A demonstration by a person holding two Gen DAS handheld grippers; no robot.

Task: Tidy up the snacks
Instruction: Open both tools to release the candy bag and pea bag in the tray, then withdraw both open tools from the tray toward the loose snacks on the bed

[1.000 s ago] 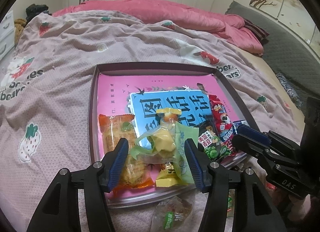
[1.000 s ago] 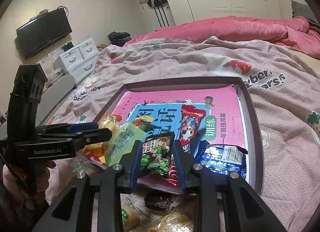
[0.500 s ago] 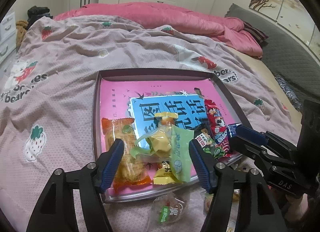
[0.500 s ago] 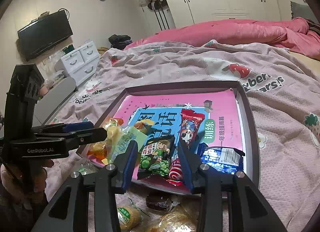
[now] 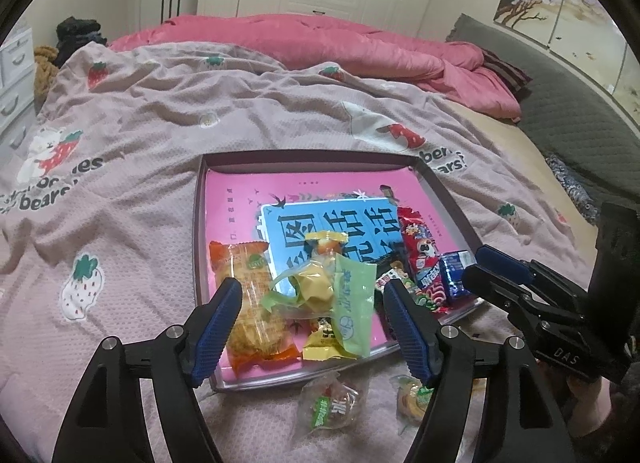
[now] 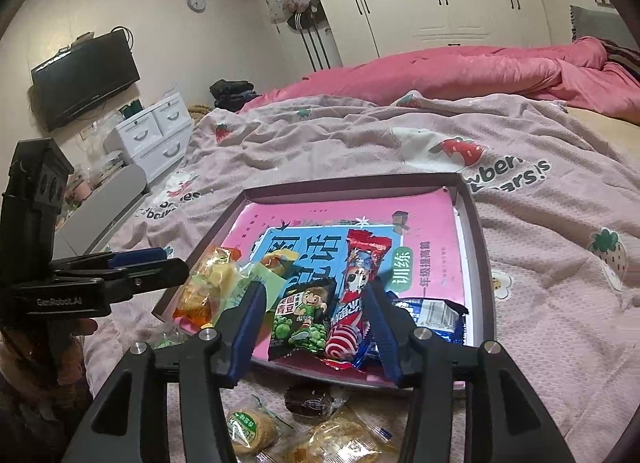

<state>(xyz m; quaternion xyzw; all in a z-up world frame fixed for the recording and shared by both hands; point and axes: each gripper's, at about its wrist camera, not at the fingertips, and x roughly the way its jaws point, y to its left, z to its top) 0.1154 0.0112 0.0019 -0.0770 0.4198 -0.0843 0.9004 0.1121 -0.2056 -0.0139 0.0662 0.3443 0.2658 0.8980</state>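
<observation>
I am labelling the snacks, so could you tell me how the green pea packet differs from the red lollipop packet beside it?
The green pea packet is dark, squarish, with a cartoon boy above green peas; the red lollipop packet is red, long and narrow, reaching further up the tray. Both lie flat in the tray, side by side.

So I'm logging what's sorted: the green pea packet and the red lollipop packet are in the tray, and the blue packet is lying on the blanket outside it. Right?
Not quite. The blue packet lies in the tray too, beside the red lollipop packet and green pea packet, as the right wrist view shows.
</observation>
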